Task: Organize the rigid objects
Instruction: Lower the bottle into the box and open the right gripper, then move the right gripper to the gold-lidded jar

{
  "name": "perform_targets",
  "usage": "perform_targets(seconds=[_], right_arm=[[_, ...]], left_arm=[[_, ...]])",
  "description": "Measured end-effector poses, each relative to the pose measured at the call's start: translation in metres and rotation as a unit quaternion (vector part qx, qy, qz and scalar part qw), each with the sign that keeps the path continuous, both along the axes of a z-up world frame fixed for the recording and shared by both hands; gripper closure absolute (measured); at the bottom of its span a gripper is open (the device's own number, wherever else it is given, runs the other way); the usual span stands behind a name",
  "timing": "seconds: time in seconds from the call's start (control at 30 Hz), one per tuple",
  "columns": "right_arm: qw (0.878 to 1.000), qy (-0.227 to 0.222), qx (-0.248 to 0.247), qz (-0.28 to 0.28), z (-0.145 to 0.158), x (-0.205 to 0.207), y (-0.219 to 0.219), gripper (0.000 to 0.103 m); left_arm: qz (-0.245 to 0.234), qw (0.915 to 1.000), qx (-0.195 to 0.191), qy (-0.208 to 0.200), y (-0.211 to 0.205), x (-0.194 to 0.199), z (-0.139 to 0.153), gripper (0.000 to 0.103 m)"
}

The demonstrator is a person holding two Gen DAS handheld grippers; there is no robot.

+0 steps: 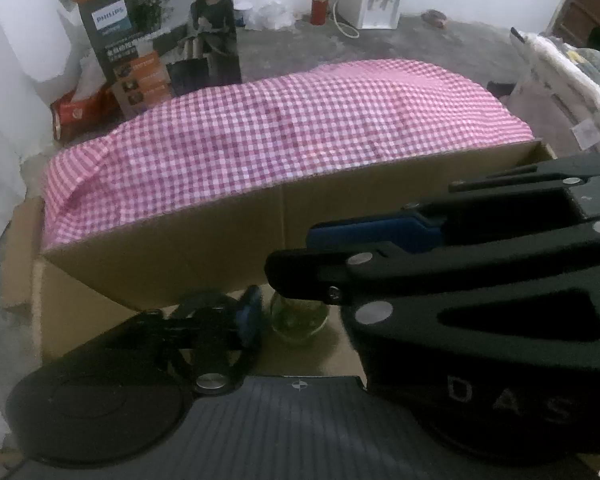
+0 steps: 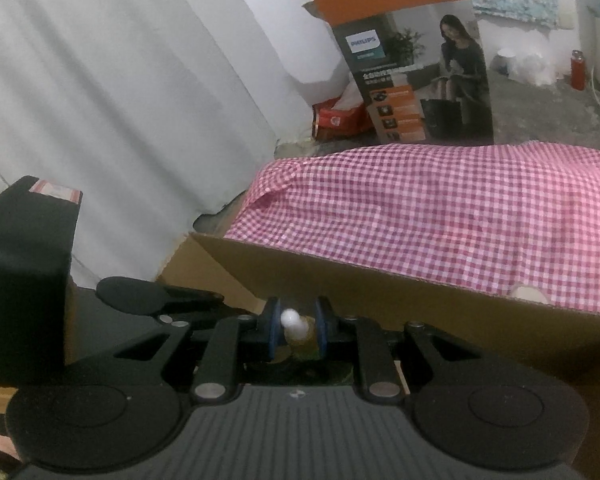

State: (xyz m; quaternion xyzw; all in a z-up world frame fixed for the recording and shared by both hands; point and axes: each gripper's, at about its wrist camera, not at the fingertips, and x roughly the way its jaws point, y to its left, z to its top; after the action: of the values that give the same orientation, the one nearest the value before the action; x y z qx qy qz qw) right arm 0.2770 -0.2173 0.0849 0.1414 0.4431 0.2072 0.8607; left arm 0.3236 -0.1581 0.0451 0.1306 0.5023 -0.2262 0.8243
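A small clear bottle of yellow-green liquid with a white tip (image 2: 296,332) sits between my right gripper's (image 2: 296,334) blue pads, which are closed on it inside a brown cardboard box (image 2: 420,300). The same bottle (image 1: 298,318) shows in the left wrist view, low in the box. There the right gripper's black fingers and blue pad (image 1: 372,236) cross the frame from the right. My left gripper's (image 1: 274,316) own blue pad (image 1: 250,312) stands beside the bottle; its other finger is hidden, so its state is unclear.
A pink-and-white checked cloth (image 1: 284,136) covers the table behind the box flap (image 1: 228,240). A tall Philips carton (image 2: 416,64) and white curtains (image 2: 120,100) stand behind. A small round pale object (image 2: 526,294) rests on the cloth by the box edge.
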Motion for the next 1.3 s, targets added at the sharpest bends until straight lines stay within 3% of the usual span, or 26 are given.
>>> perform_targets(seconds=[0.03, 0.1, 0.3, 0.47, 0.53, 0.6, 0.67, 0.83, 1.03, 1.3], right_arm=[[1.000, 0.001, 0.001, 0.000, 0.002, -0.001, 0.000, 0.081], [1.000, -0.001, 0.003, -0.001, 0.009, -0.002, 0.000, 0.081], [0.999, -0.032, 0.010, -0.022, 0.043, -0.033, -0.011, 0.081], [0.992, -0.093, 0.054, -0.059, 0.090, -0.104, -0.034, 0.080], [0.987, -0.118, 0.076, -0.074, 0.103, -0.144, -0.043, 0.071], [0.982, -0.135, 0.100, -0.081, 0.108, -0.178, -0.049, 0.056], [0.977, -0.147, 0.124, -0.087, 0.106, -0.215, -0.053, 0.055], [0.973, -0.128, 0.164, -0.097, 0.078, -0.279, -0.055, 0.054], [0.977, -0.077, 0.170, -0.103, 0.030, -0.316, -0.052, 0.054], [0.986, -0.069, 0.104, -0.106, 0.005, -0.319, -0.041, 0.054]], left_arm=[[-0.003, 1.0000, -0.002, -0.005, 0.000, -0.002, 0.003, 0.051], [-0.007, 0.9999, -0.002, -0.015, 0.000, -0.008, 0.011, 0.033], [-0.016, 0.9983, -0.007, -0.056, 0.008, -0.041, 0.050, 0.016], [-0.024, 0.9940, -0.027, -0.104, 0.030, -0.089, 0.089, 0.010], [-0.033, 0.9907, -0.036, -0.127, 0.040, -0.113, 0.099, 0.008], [-0.042, 0.9874, -0.051, -0.144, 0.050, -0.140, 0.106, 0.006], [-0.053, 0.9845, -0.073, -0.150, 0.061, -0.166, 0.107, 0.005], [-0.047, 0.9823, -0.118, -0.138, 0.081, -0.217, 0.083, 0.005], [-0.044, 0.9818, -0.122, -0.139, 0.081, -0.260, 0.034, 0.011], [-0.091, 0.9824, -0.074, -0.145, 0.051, -0.277, -0.013, 0.040]])
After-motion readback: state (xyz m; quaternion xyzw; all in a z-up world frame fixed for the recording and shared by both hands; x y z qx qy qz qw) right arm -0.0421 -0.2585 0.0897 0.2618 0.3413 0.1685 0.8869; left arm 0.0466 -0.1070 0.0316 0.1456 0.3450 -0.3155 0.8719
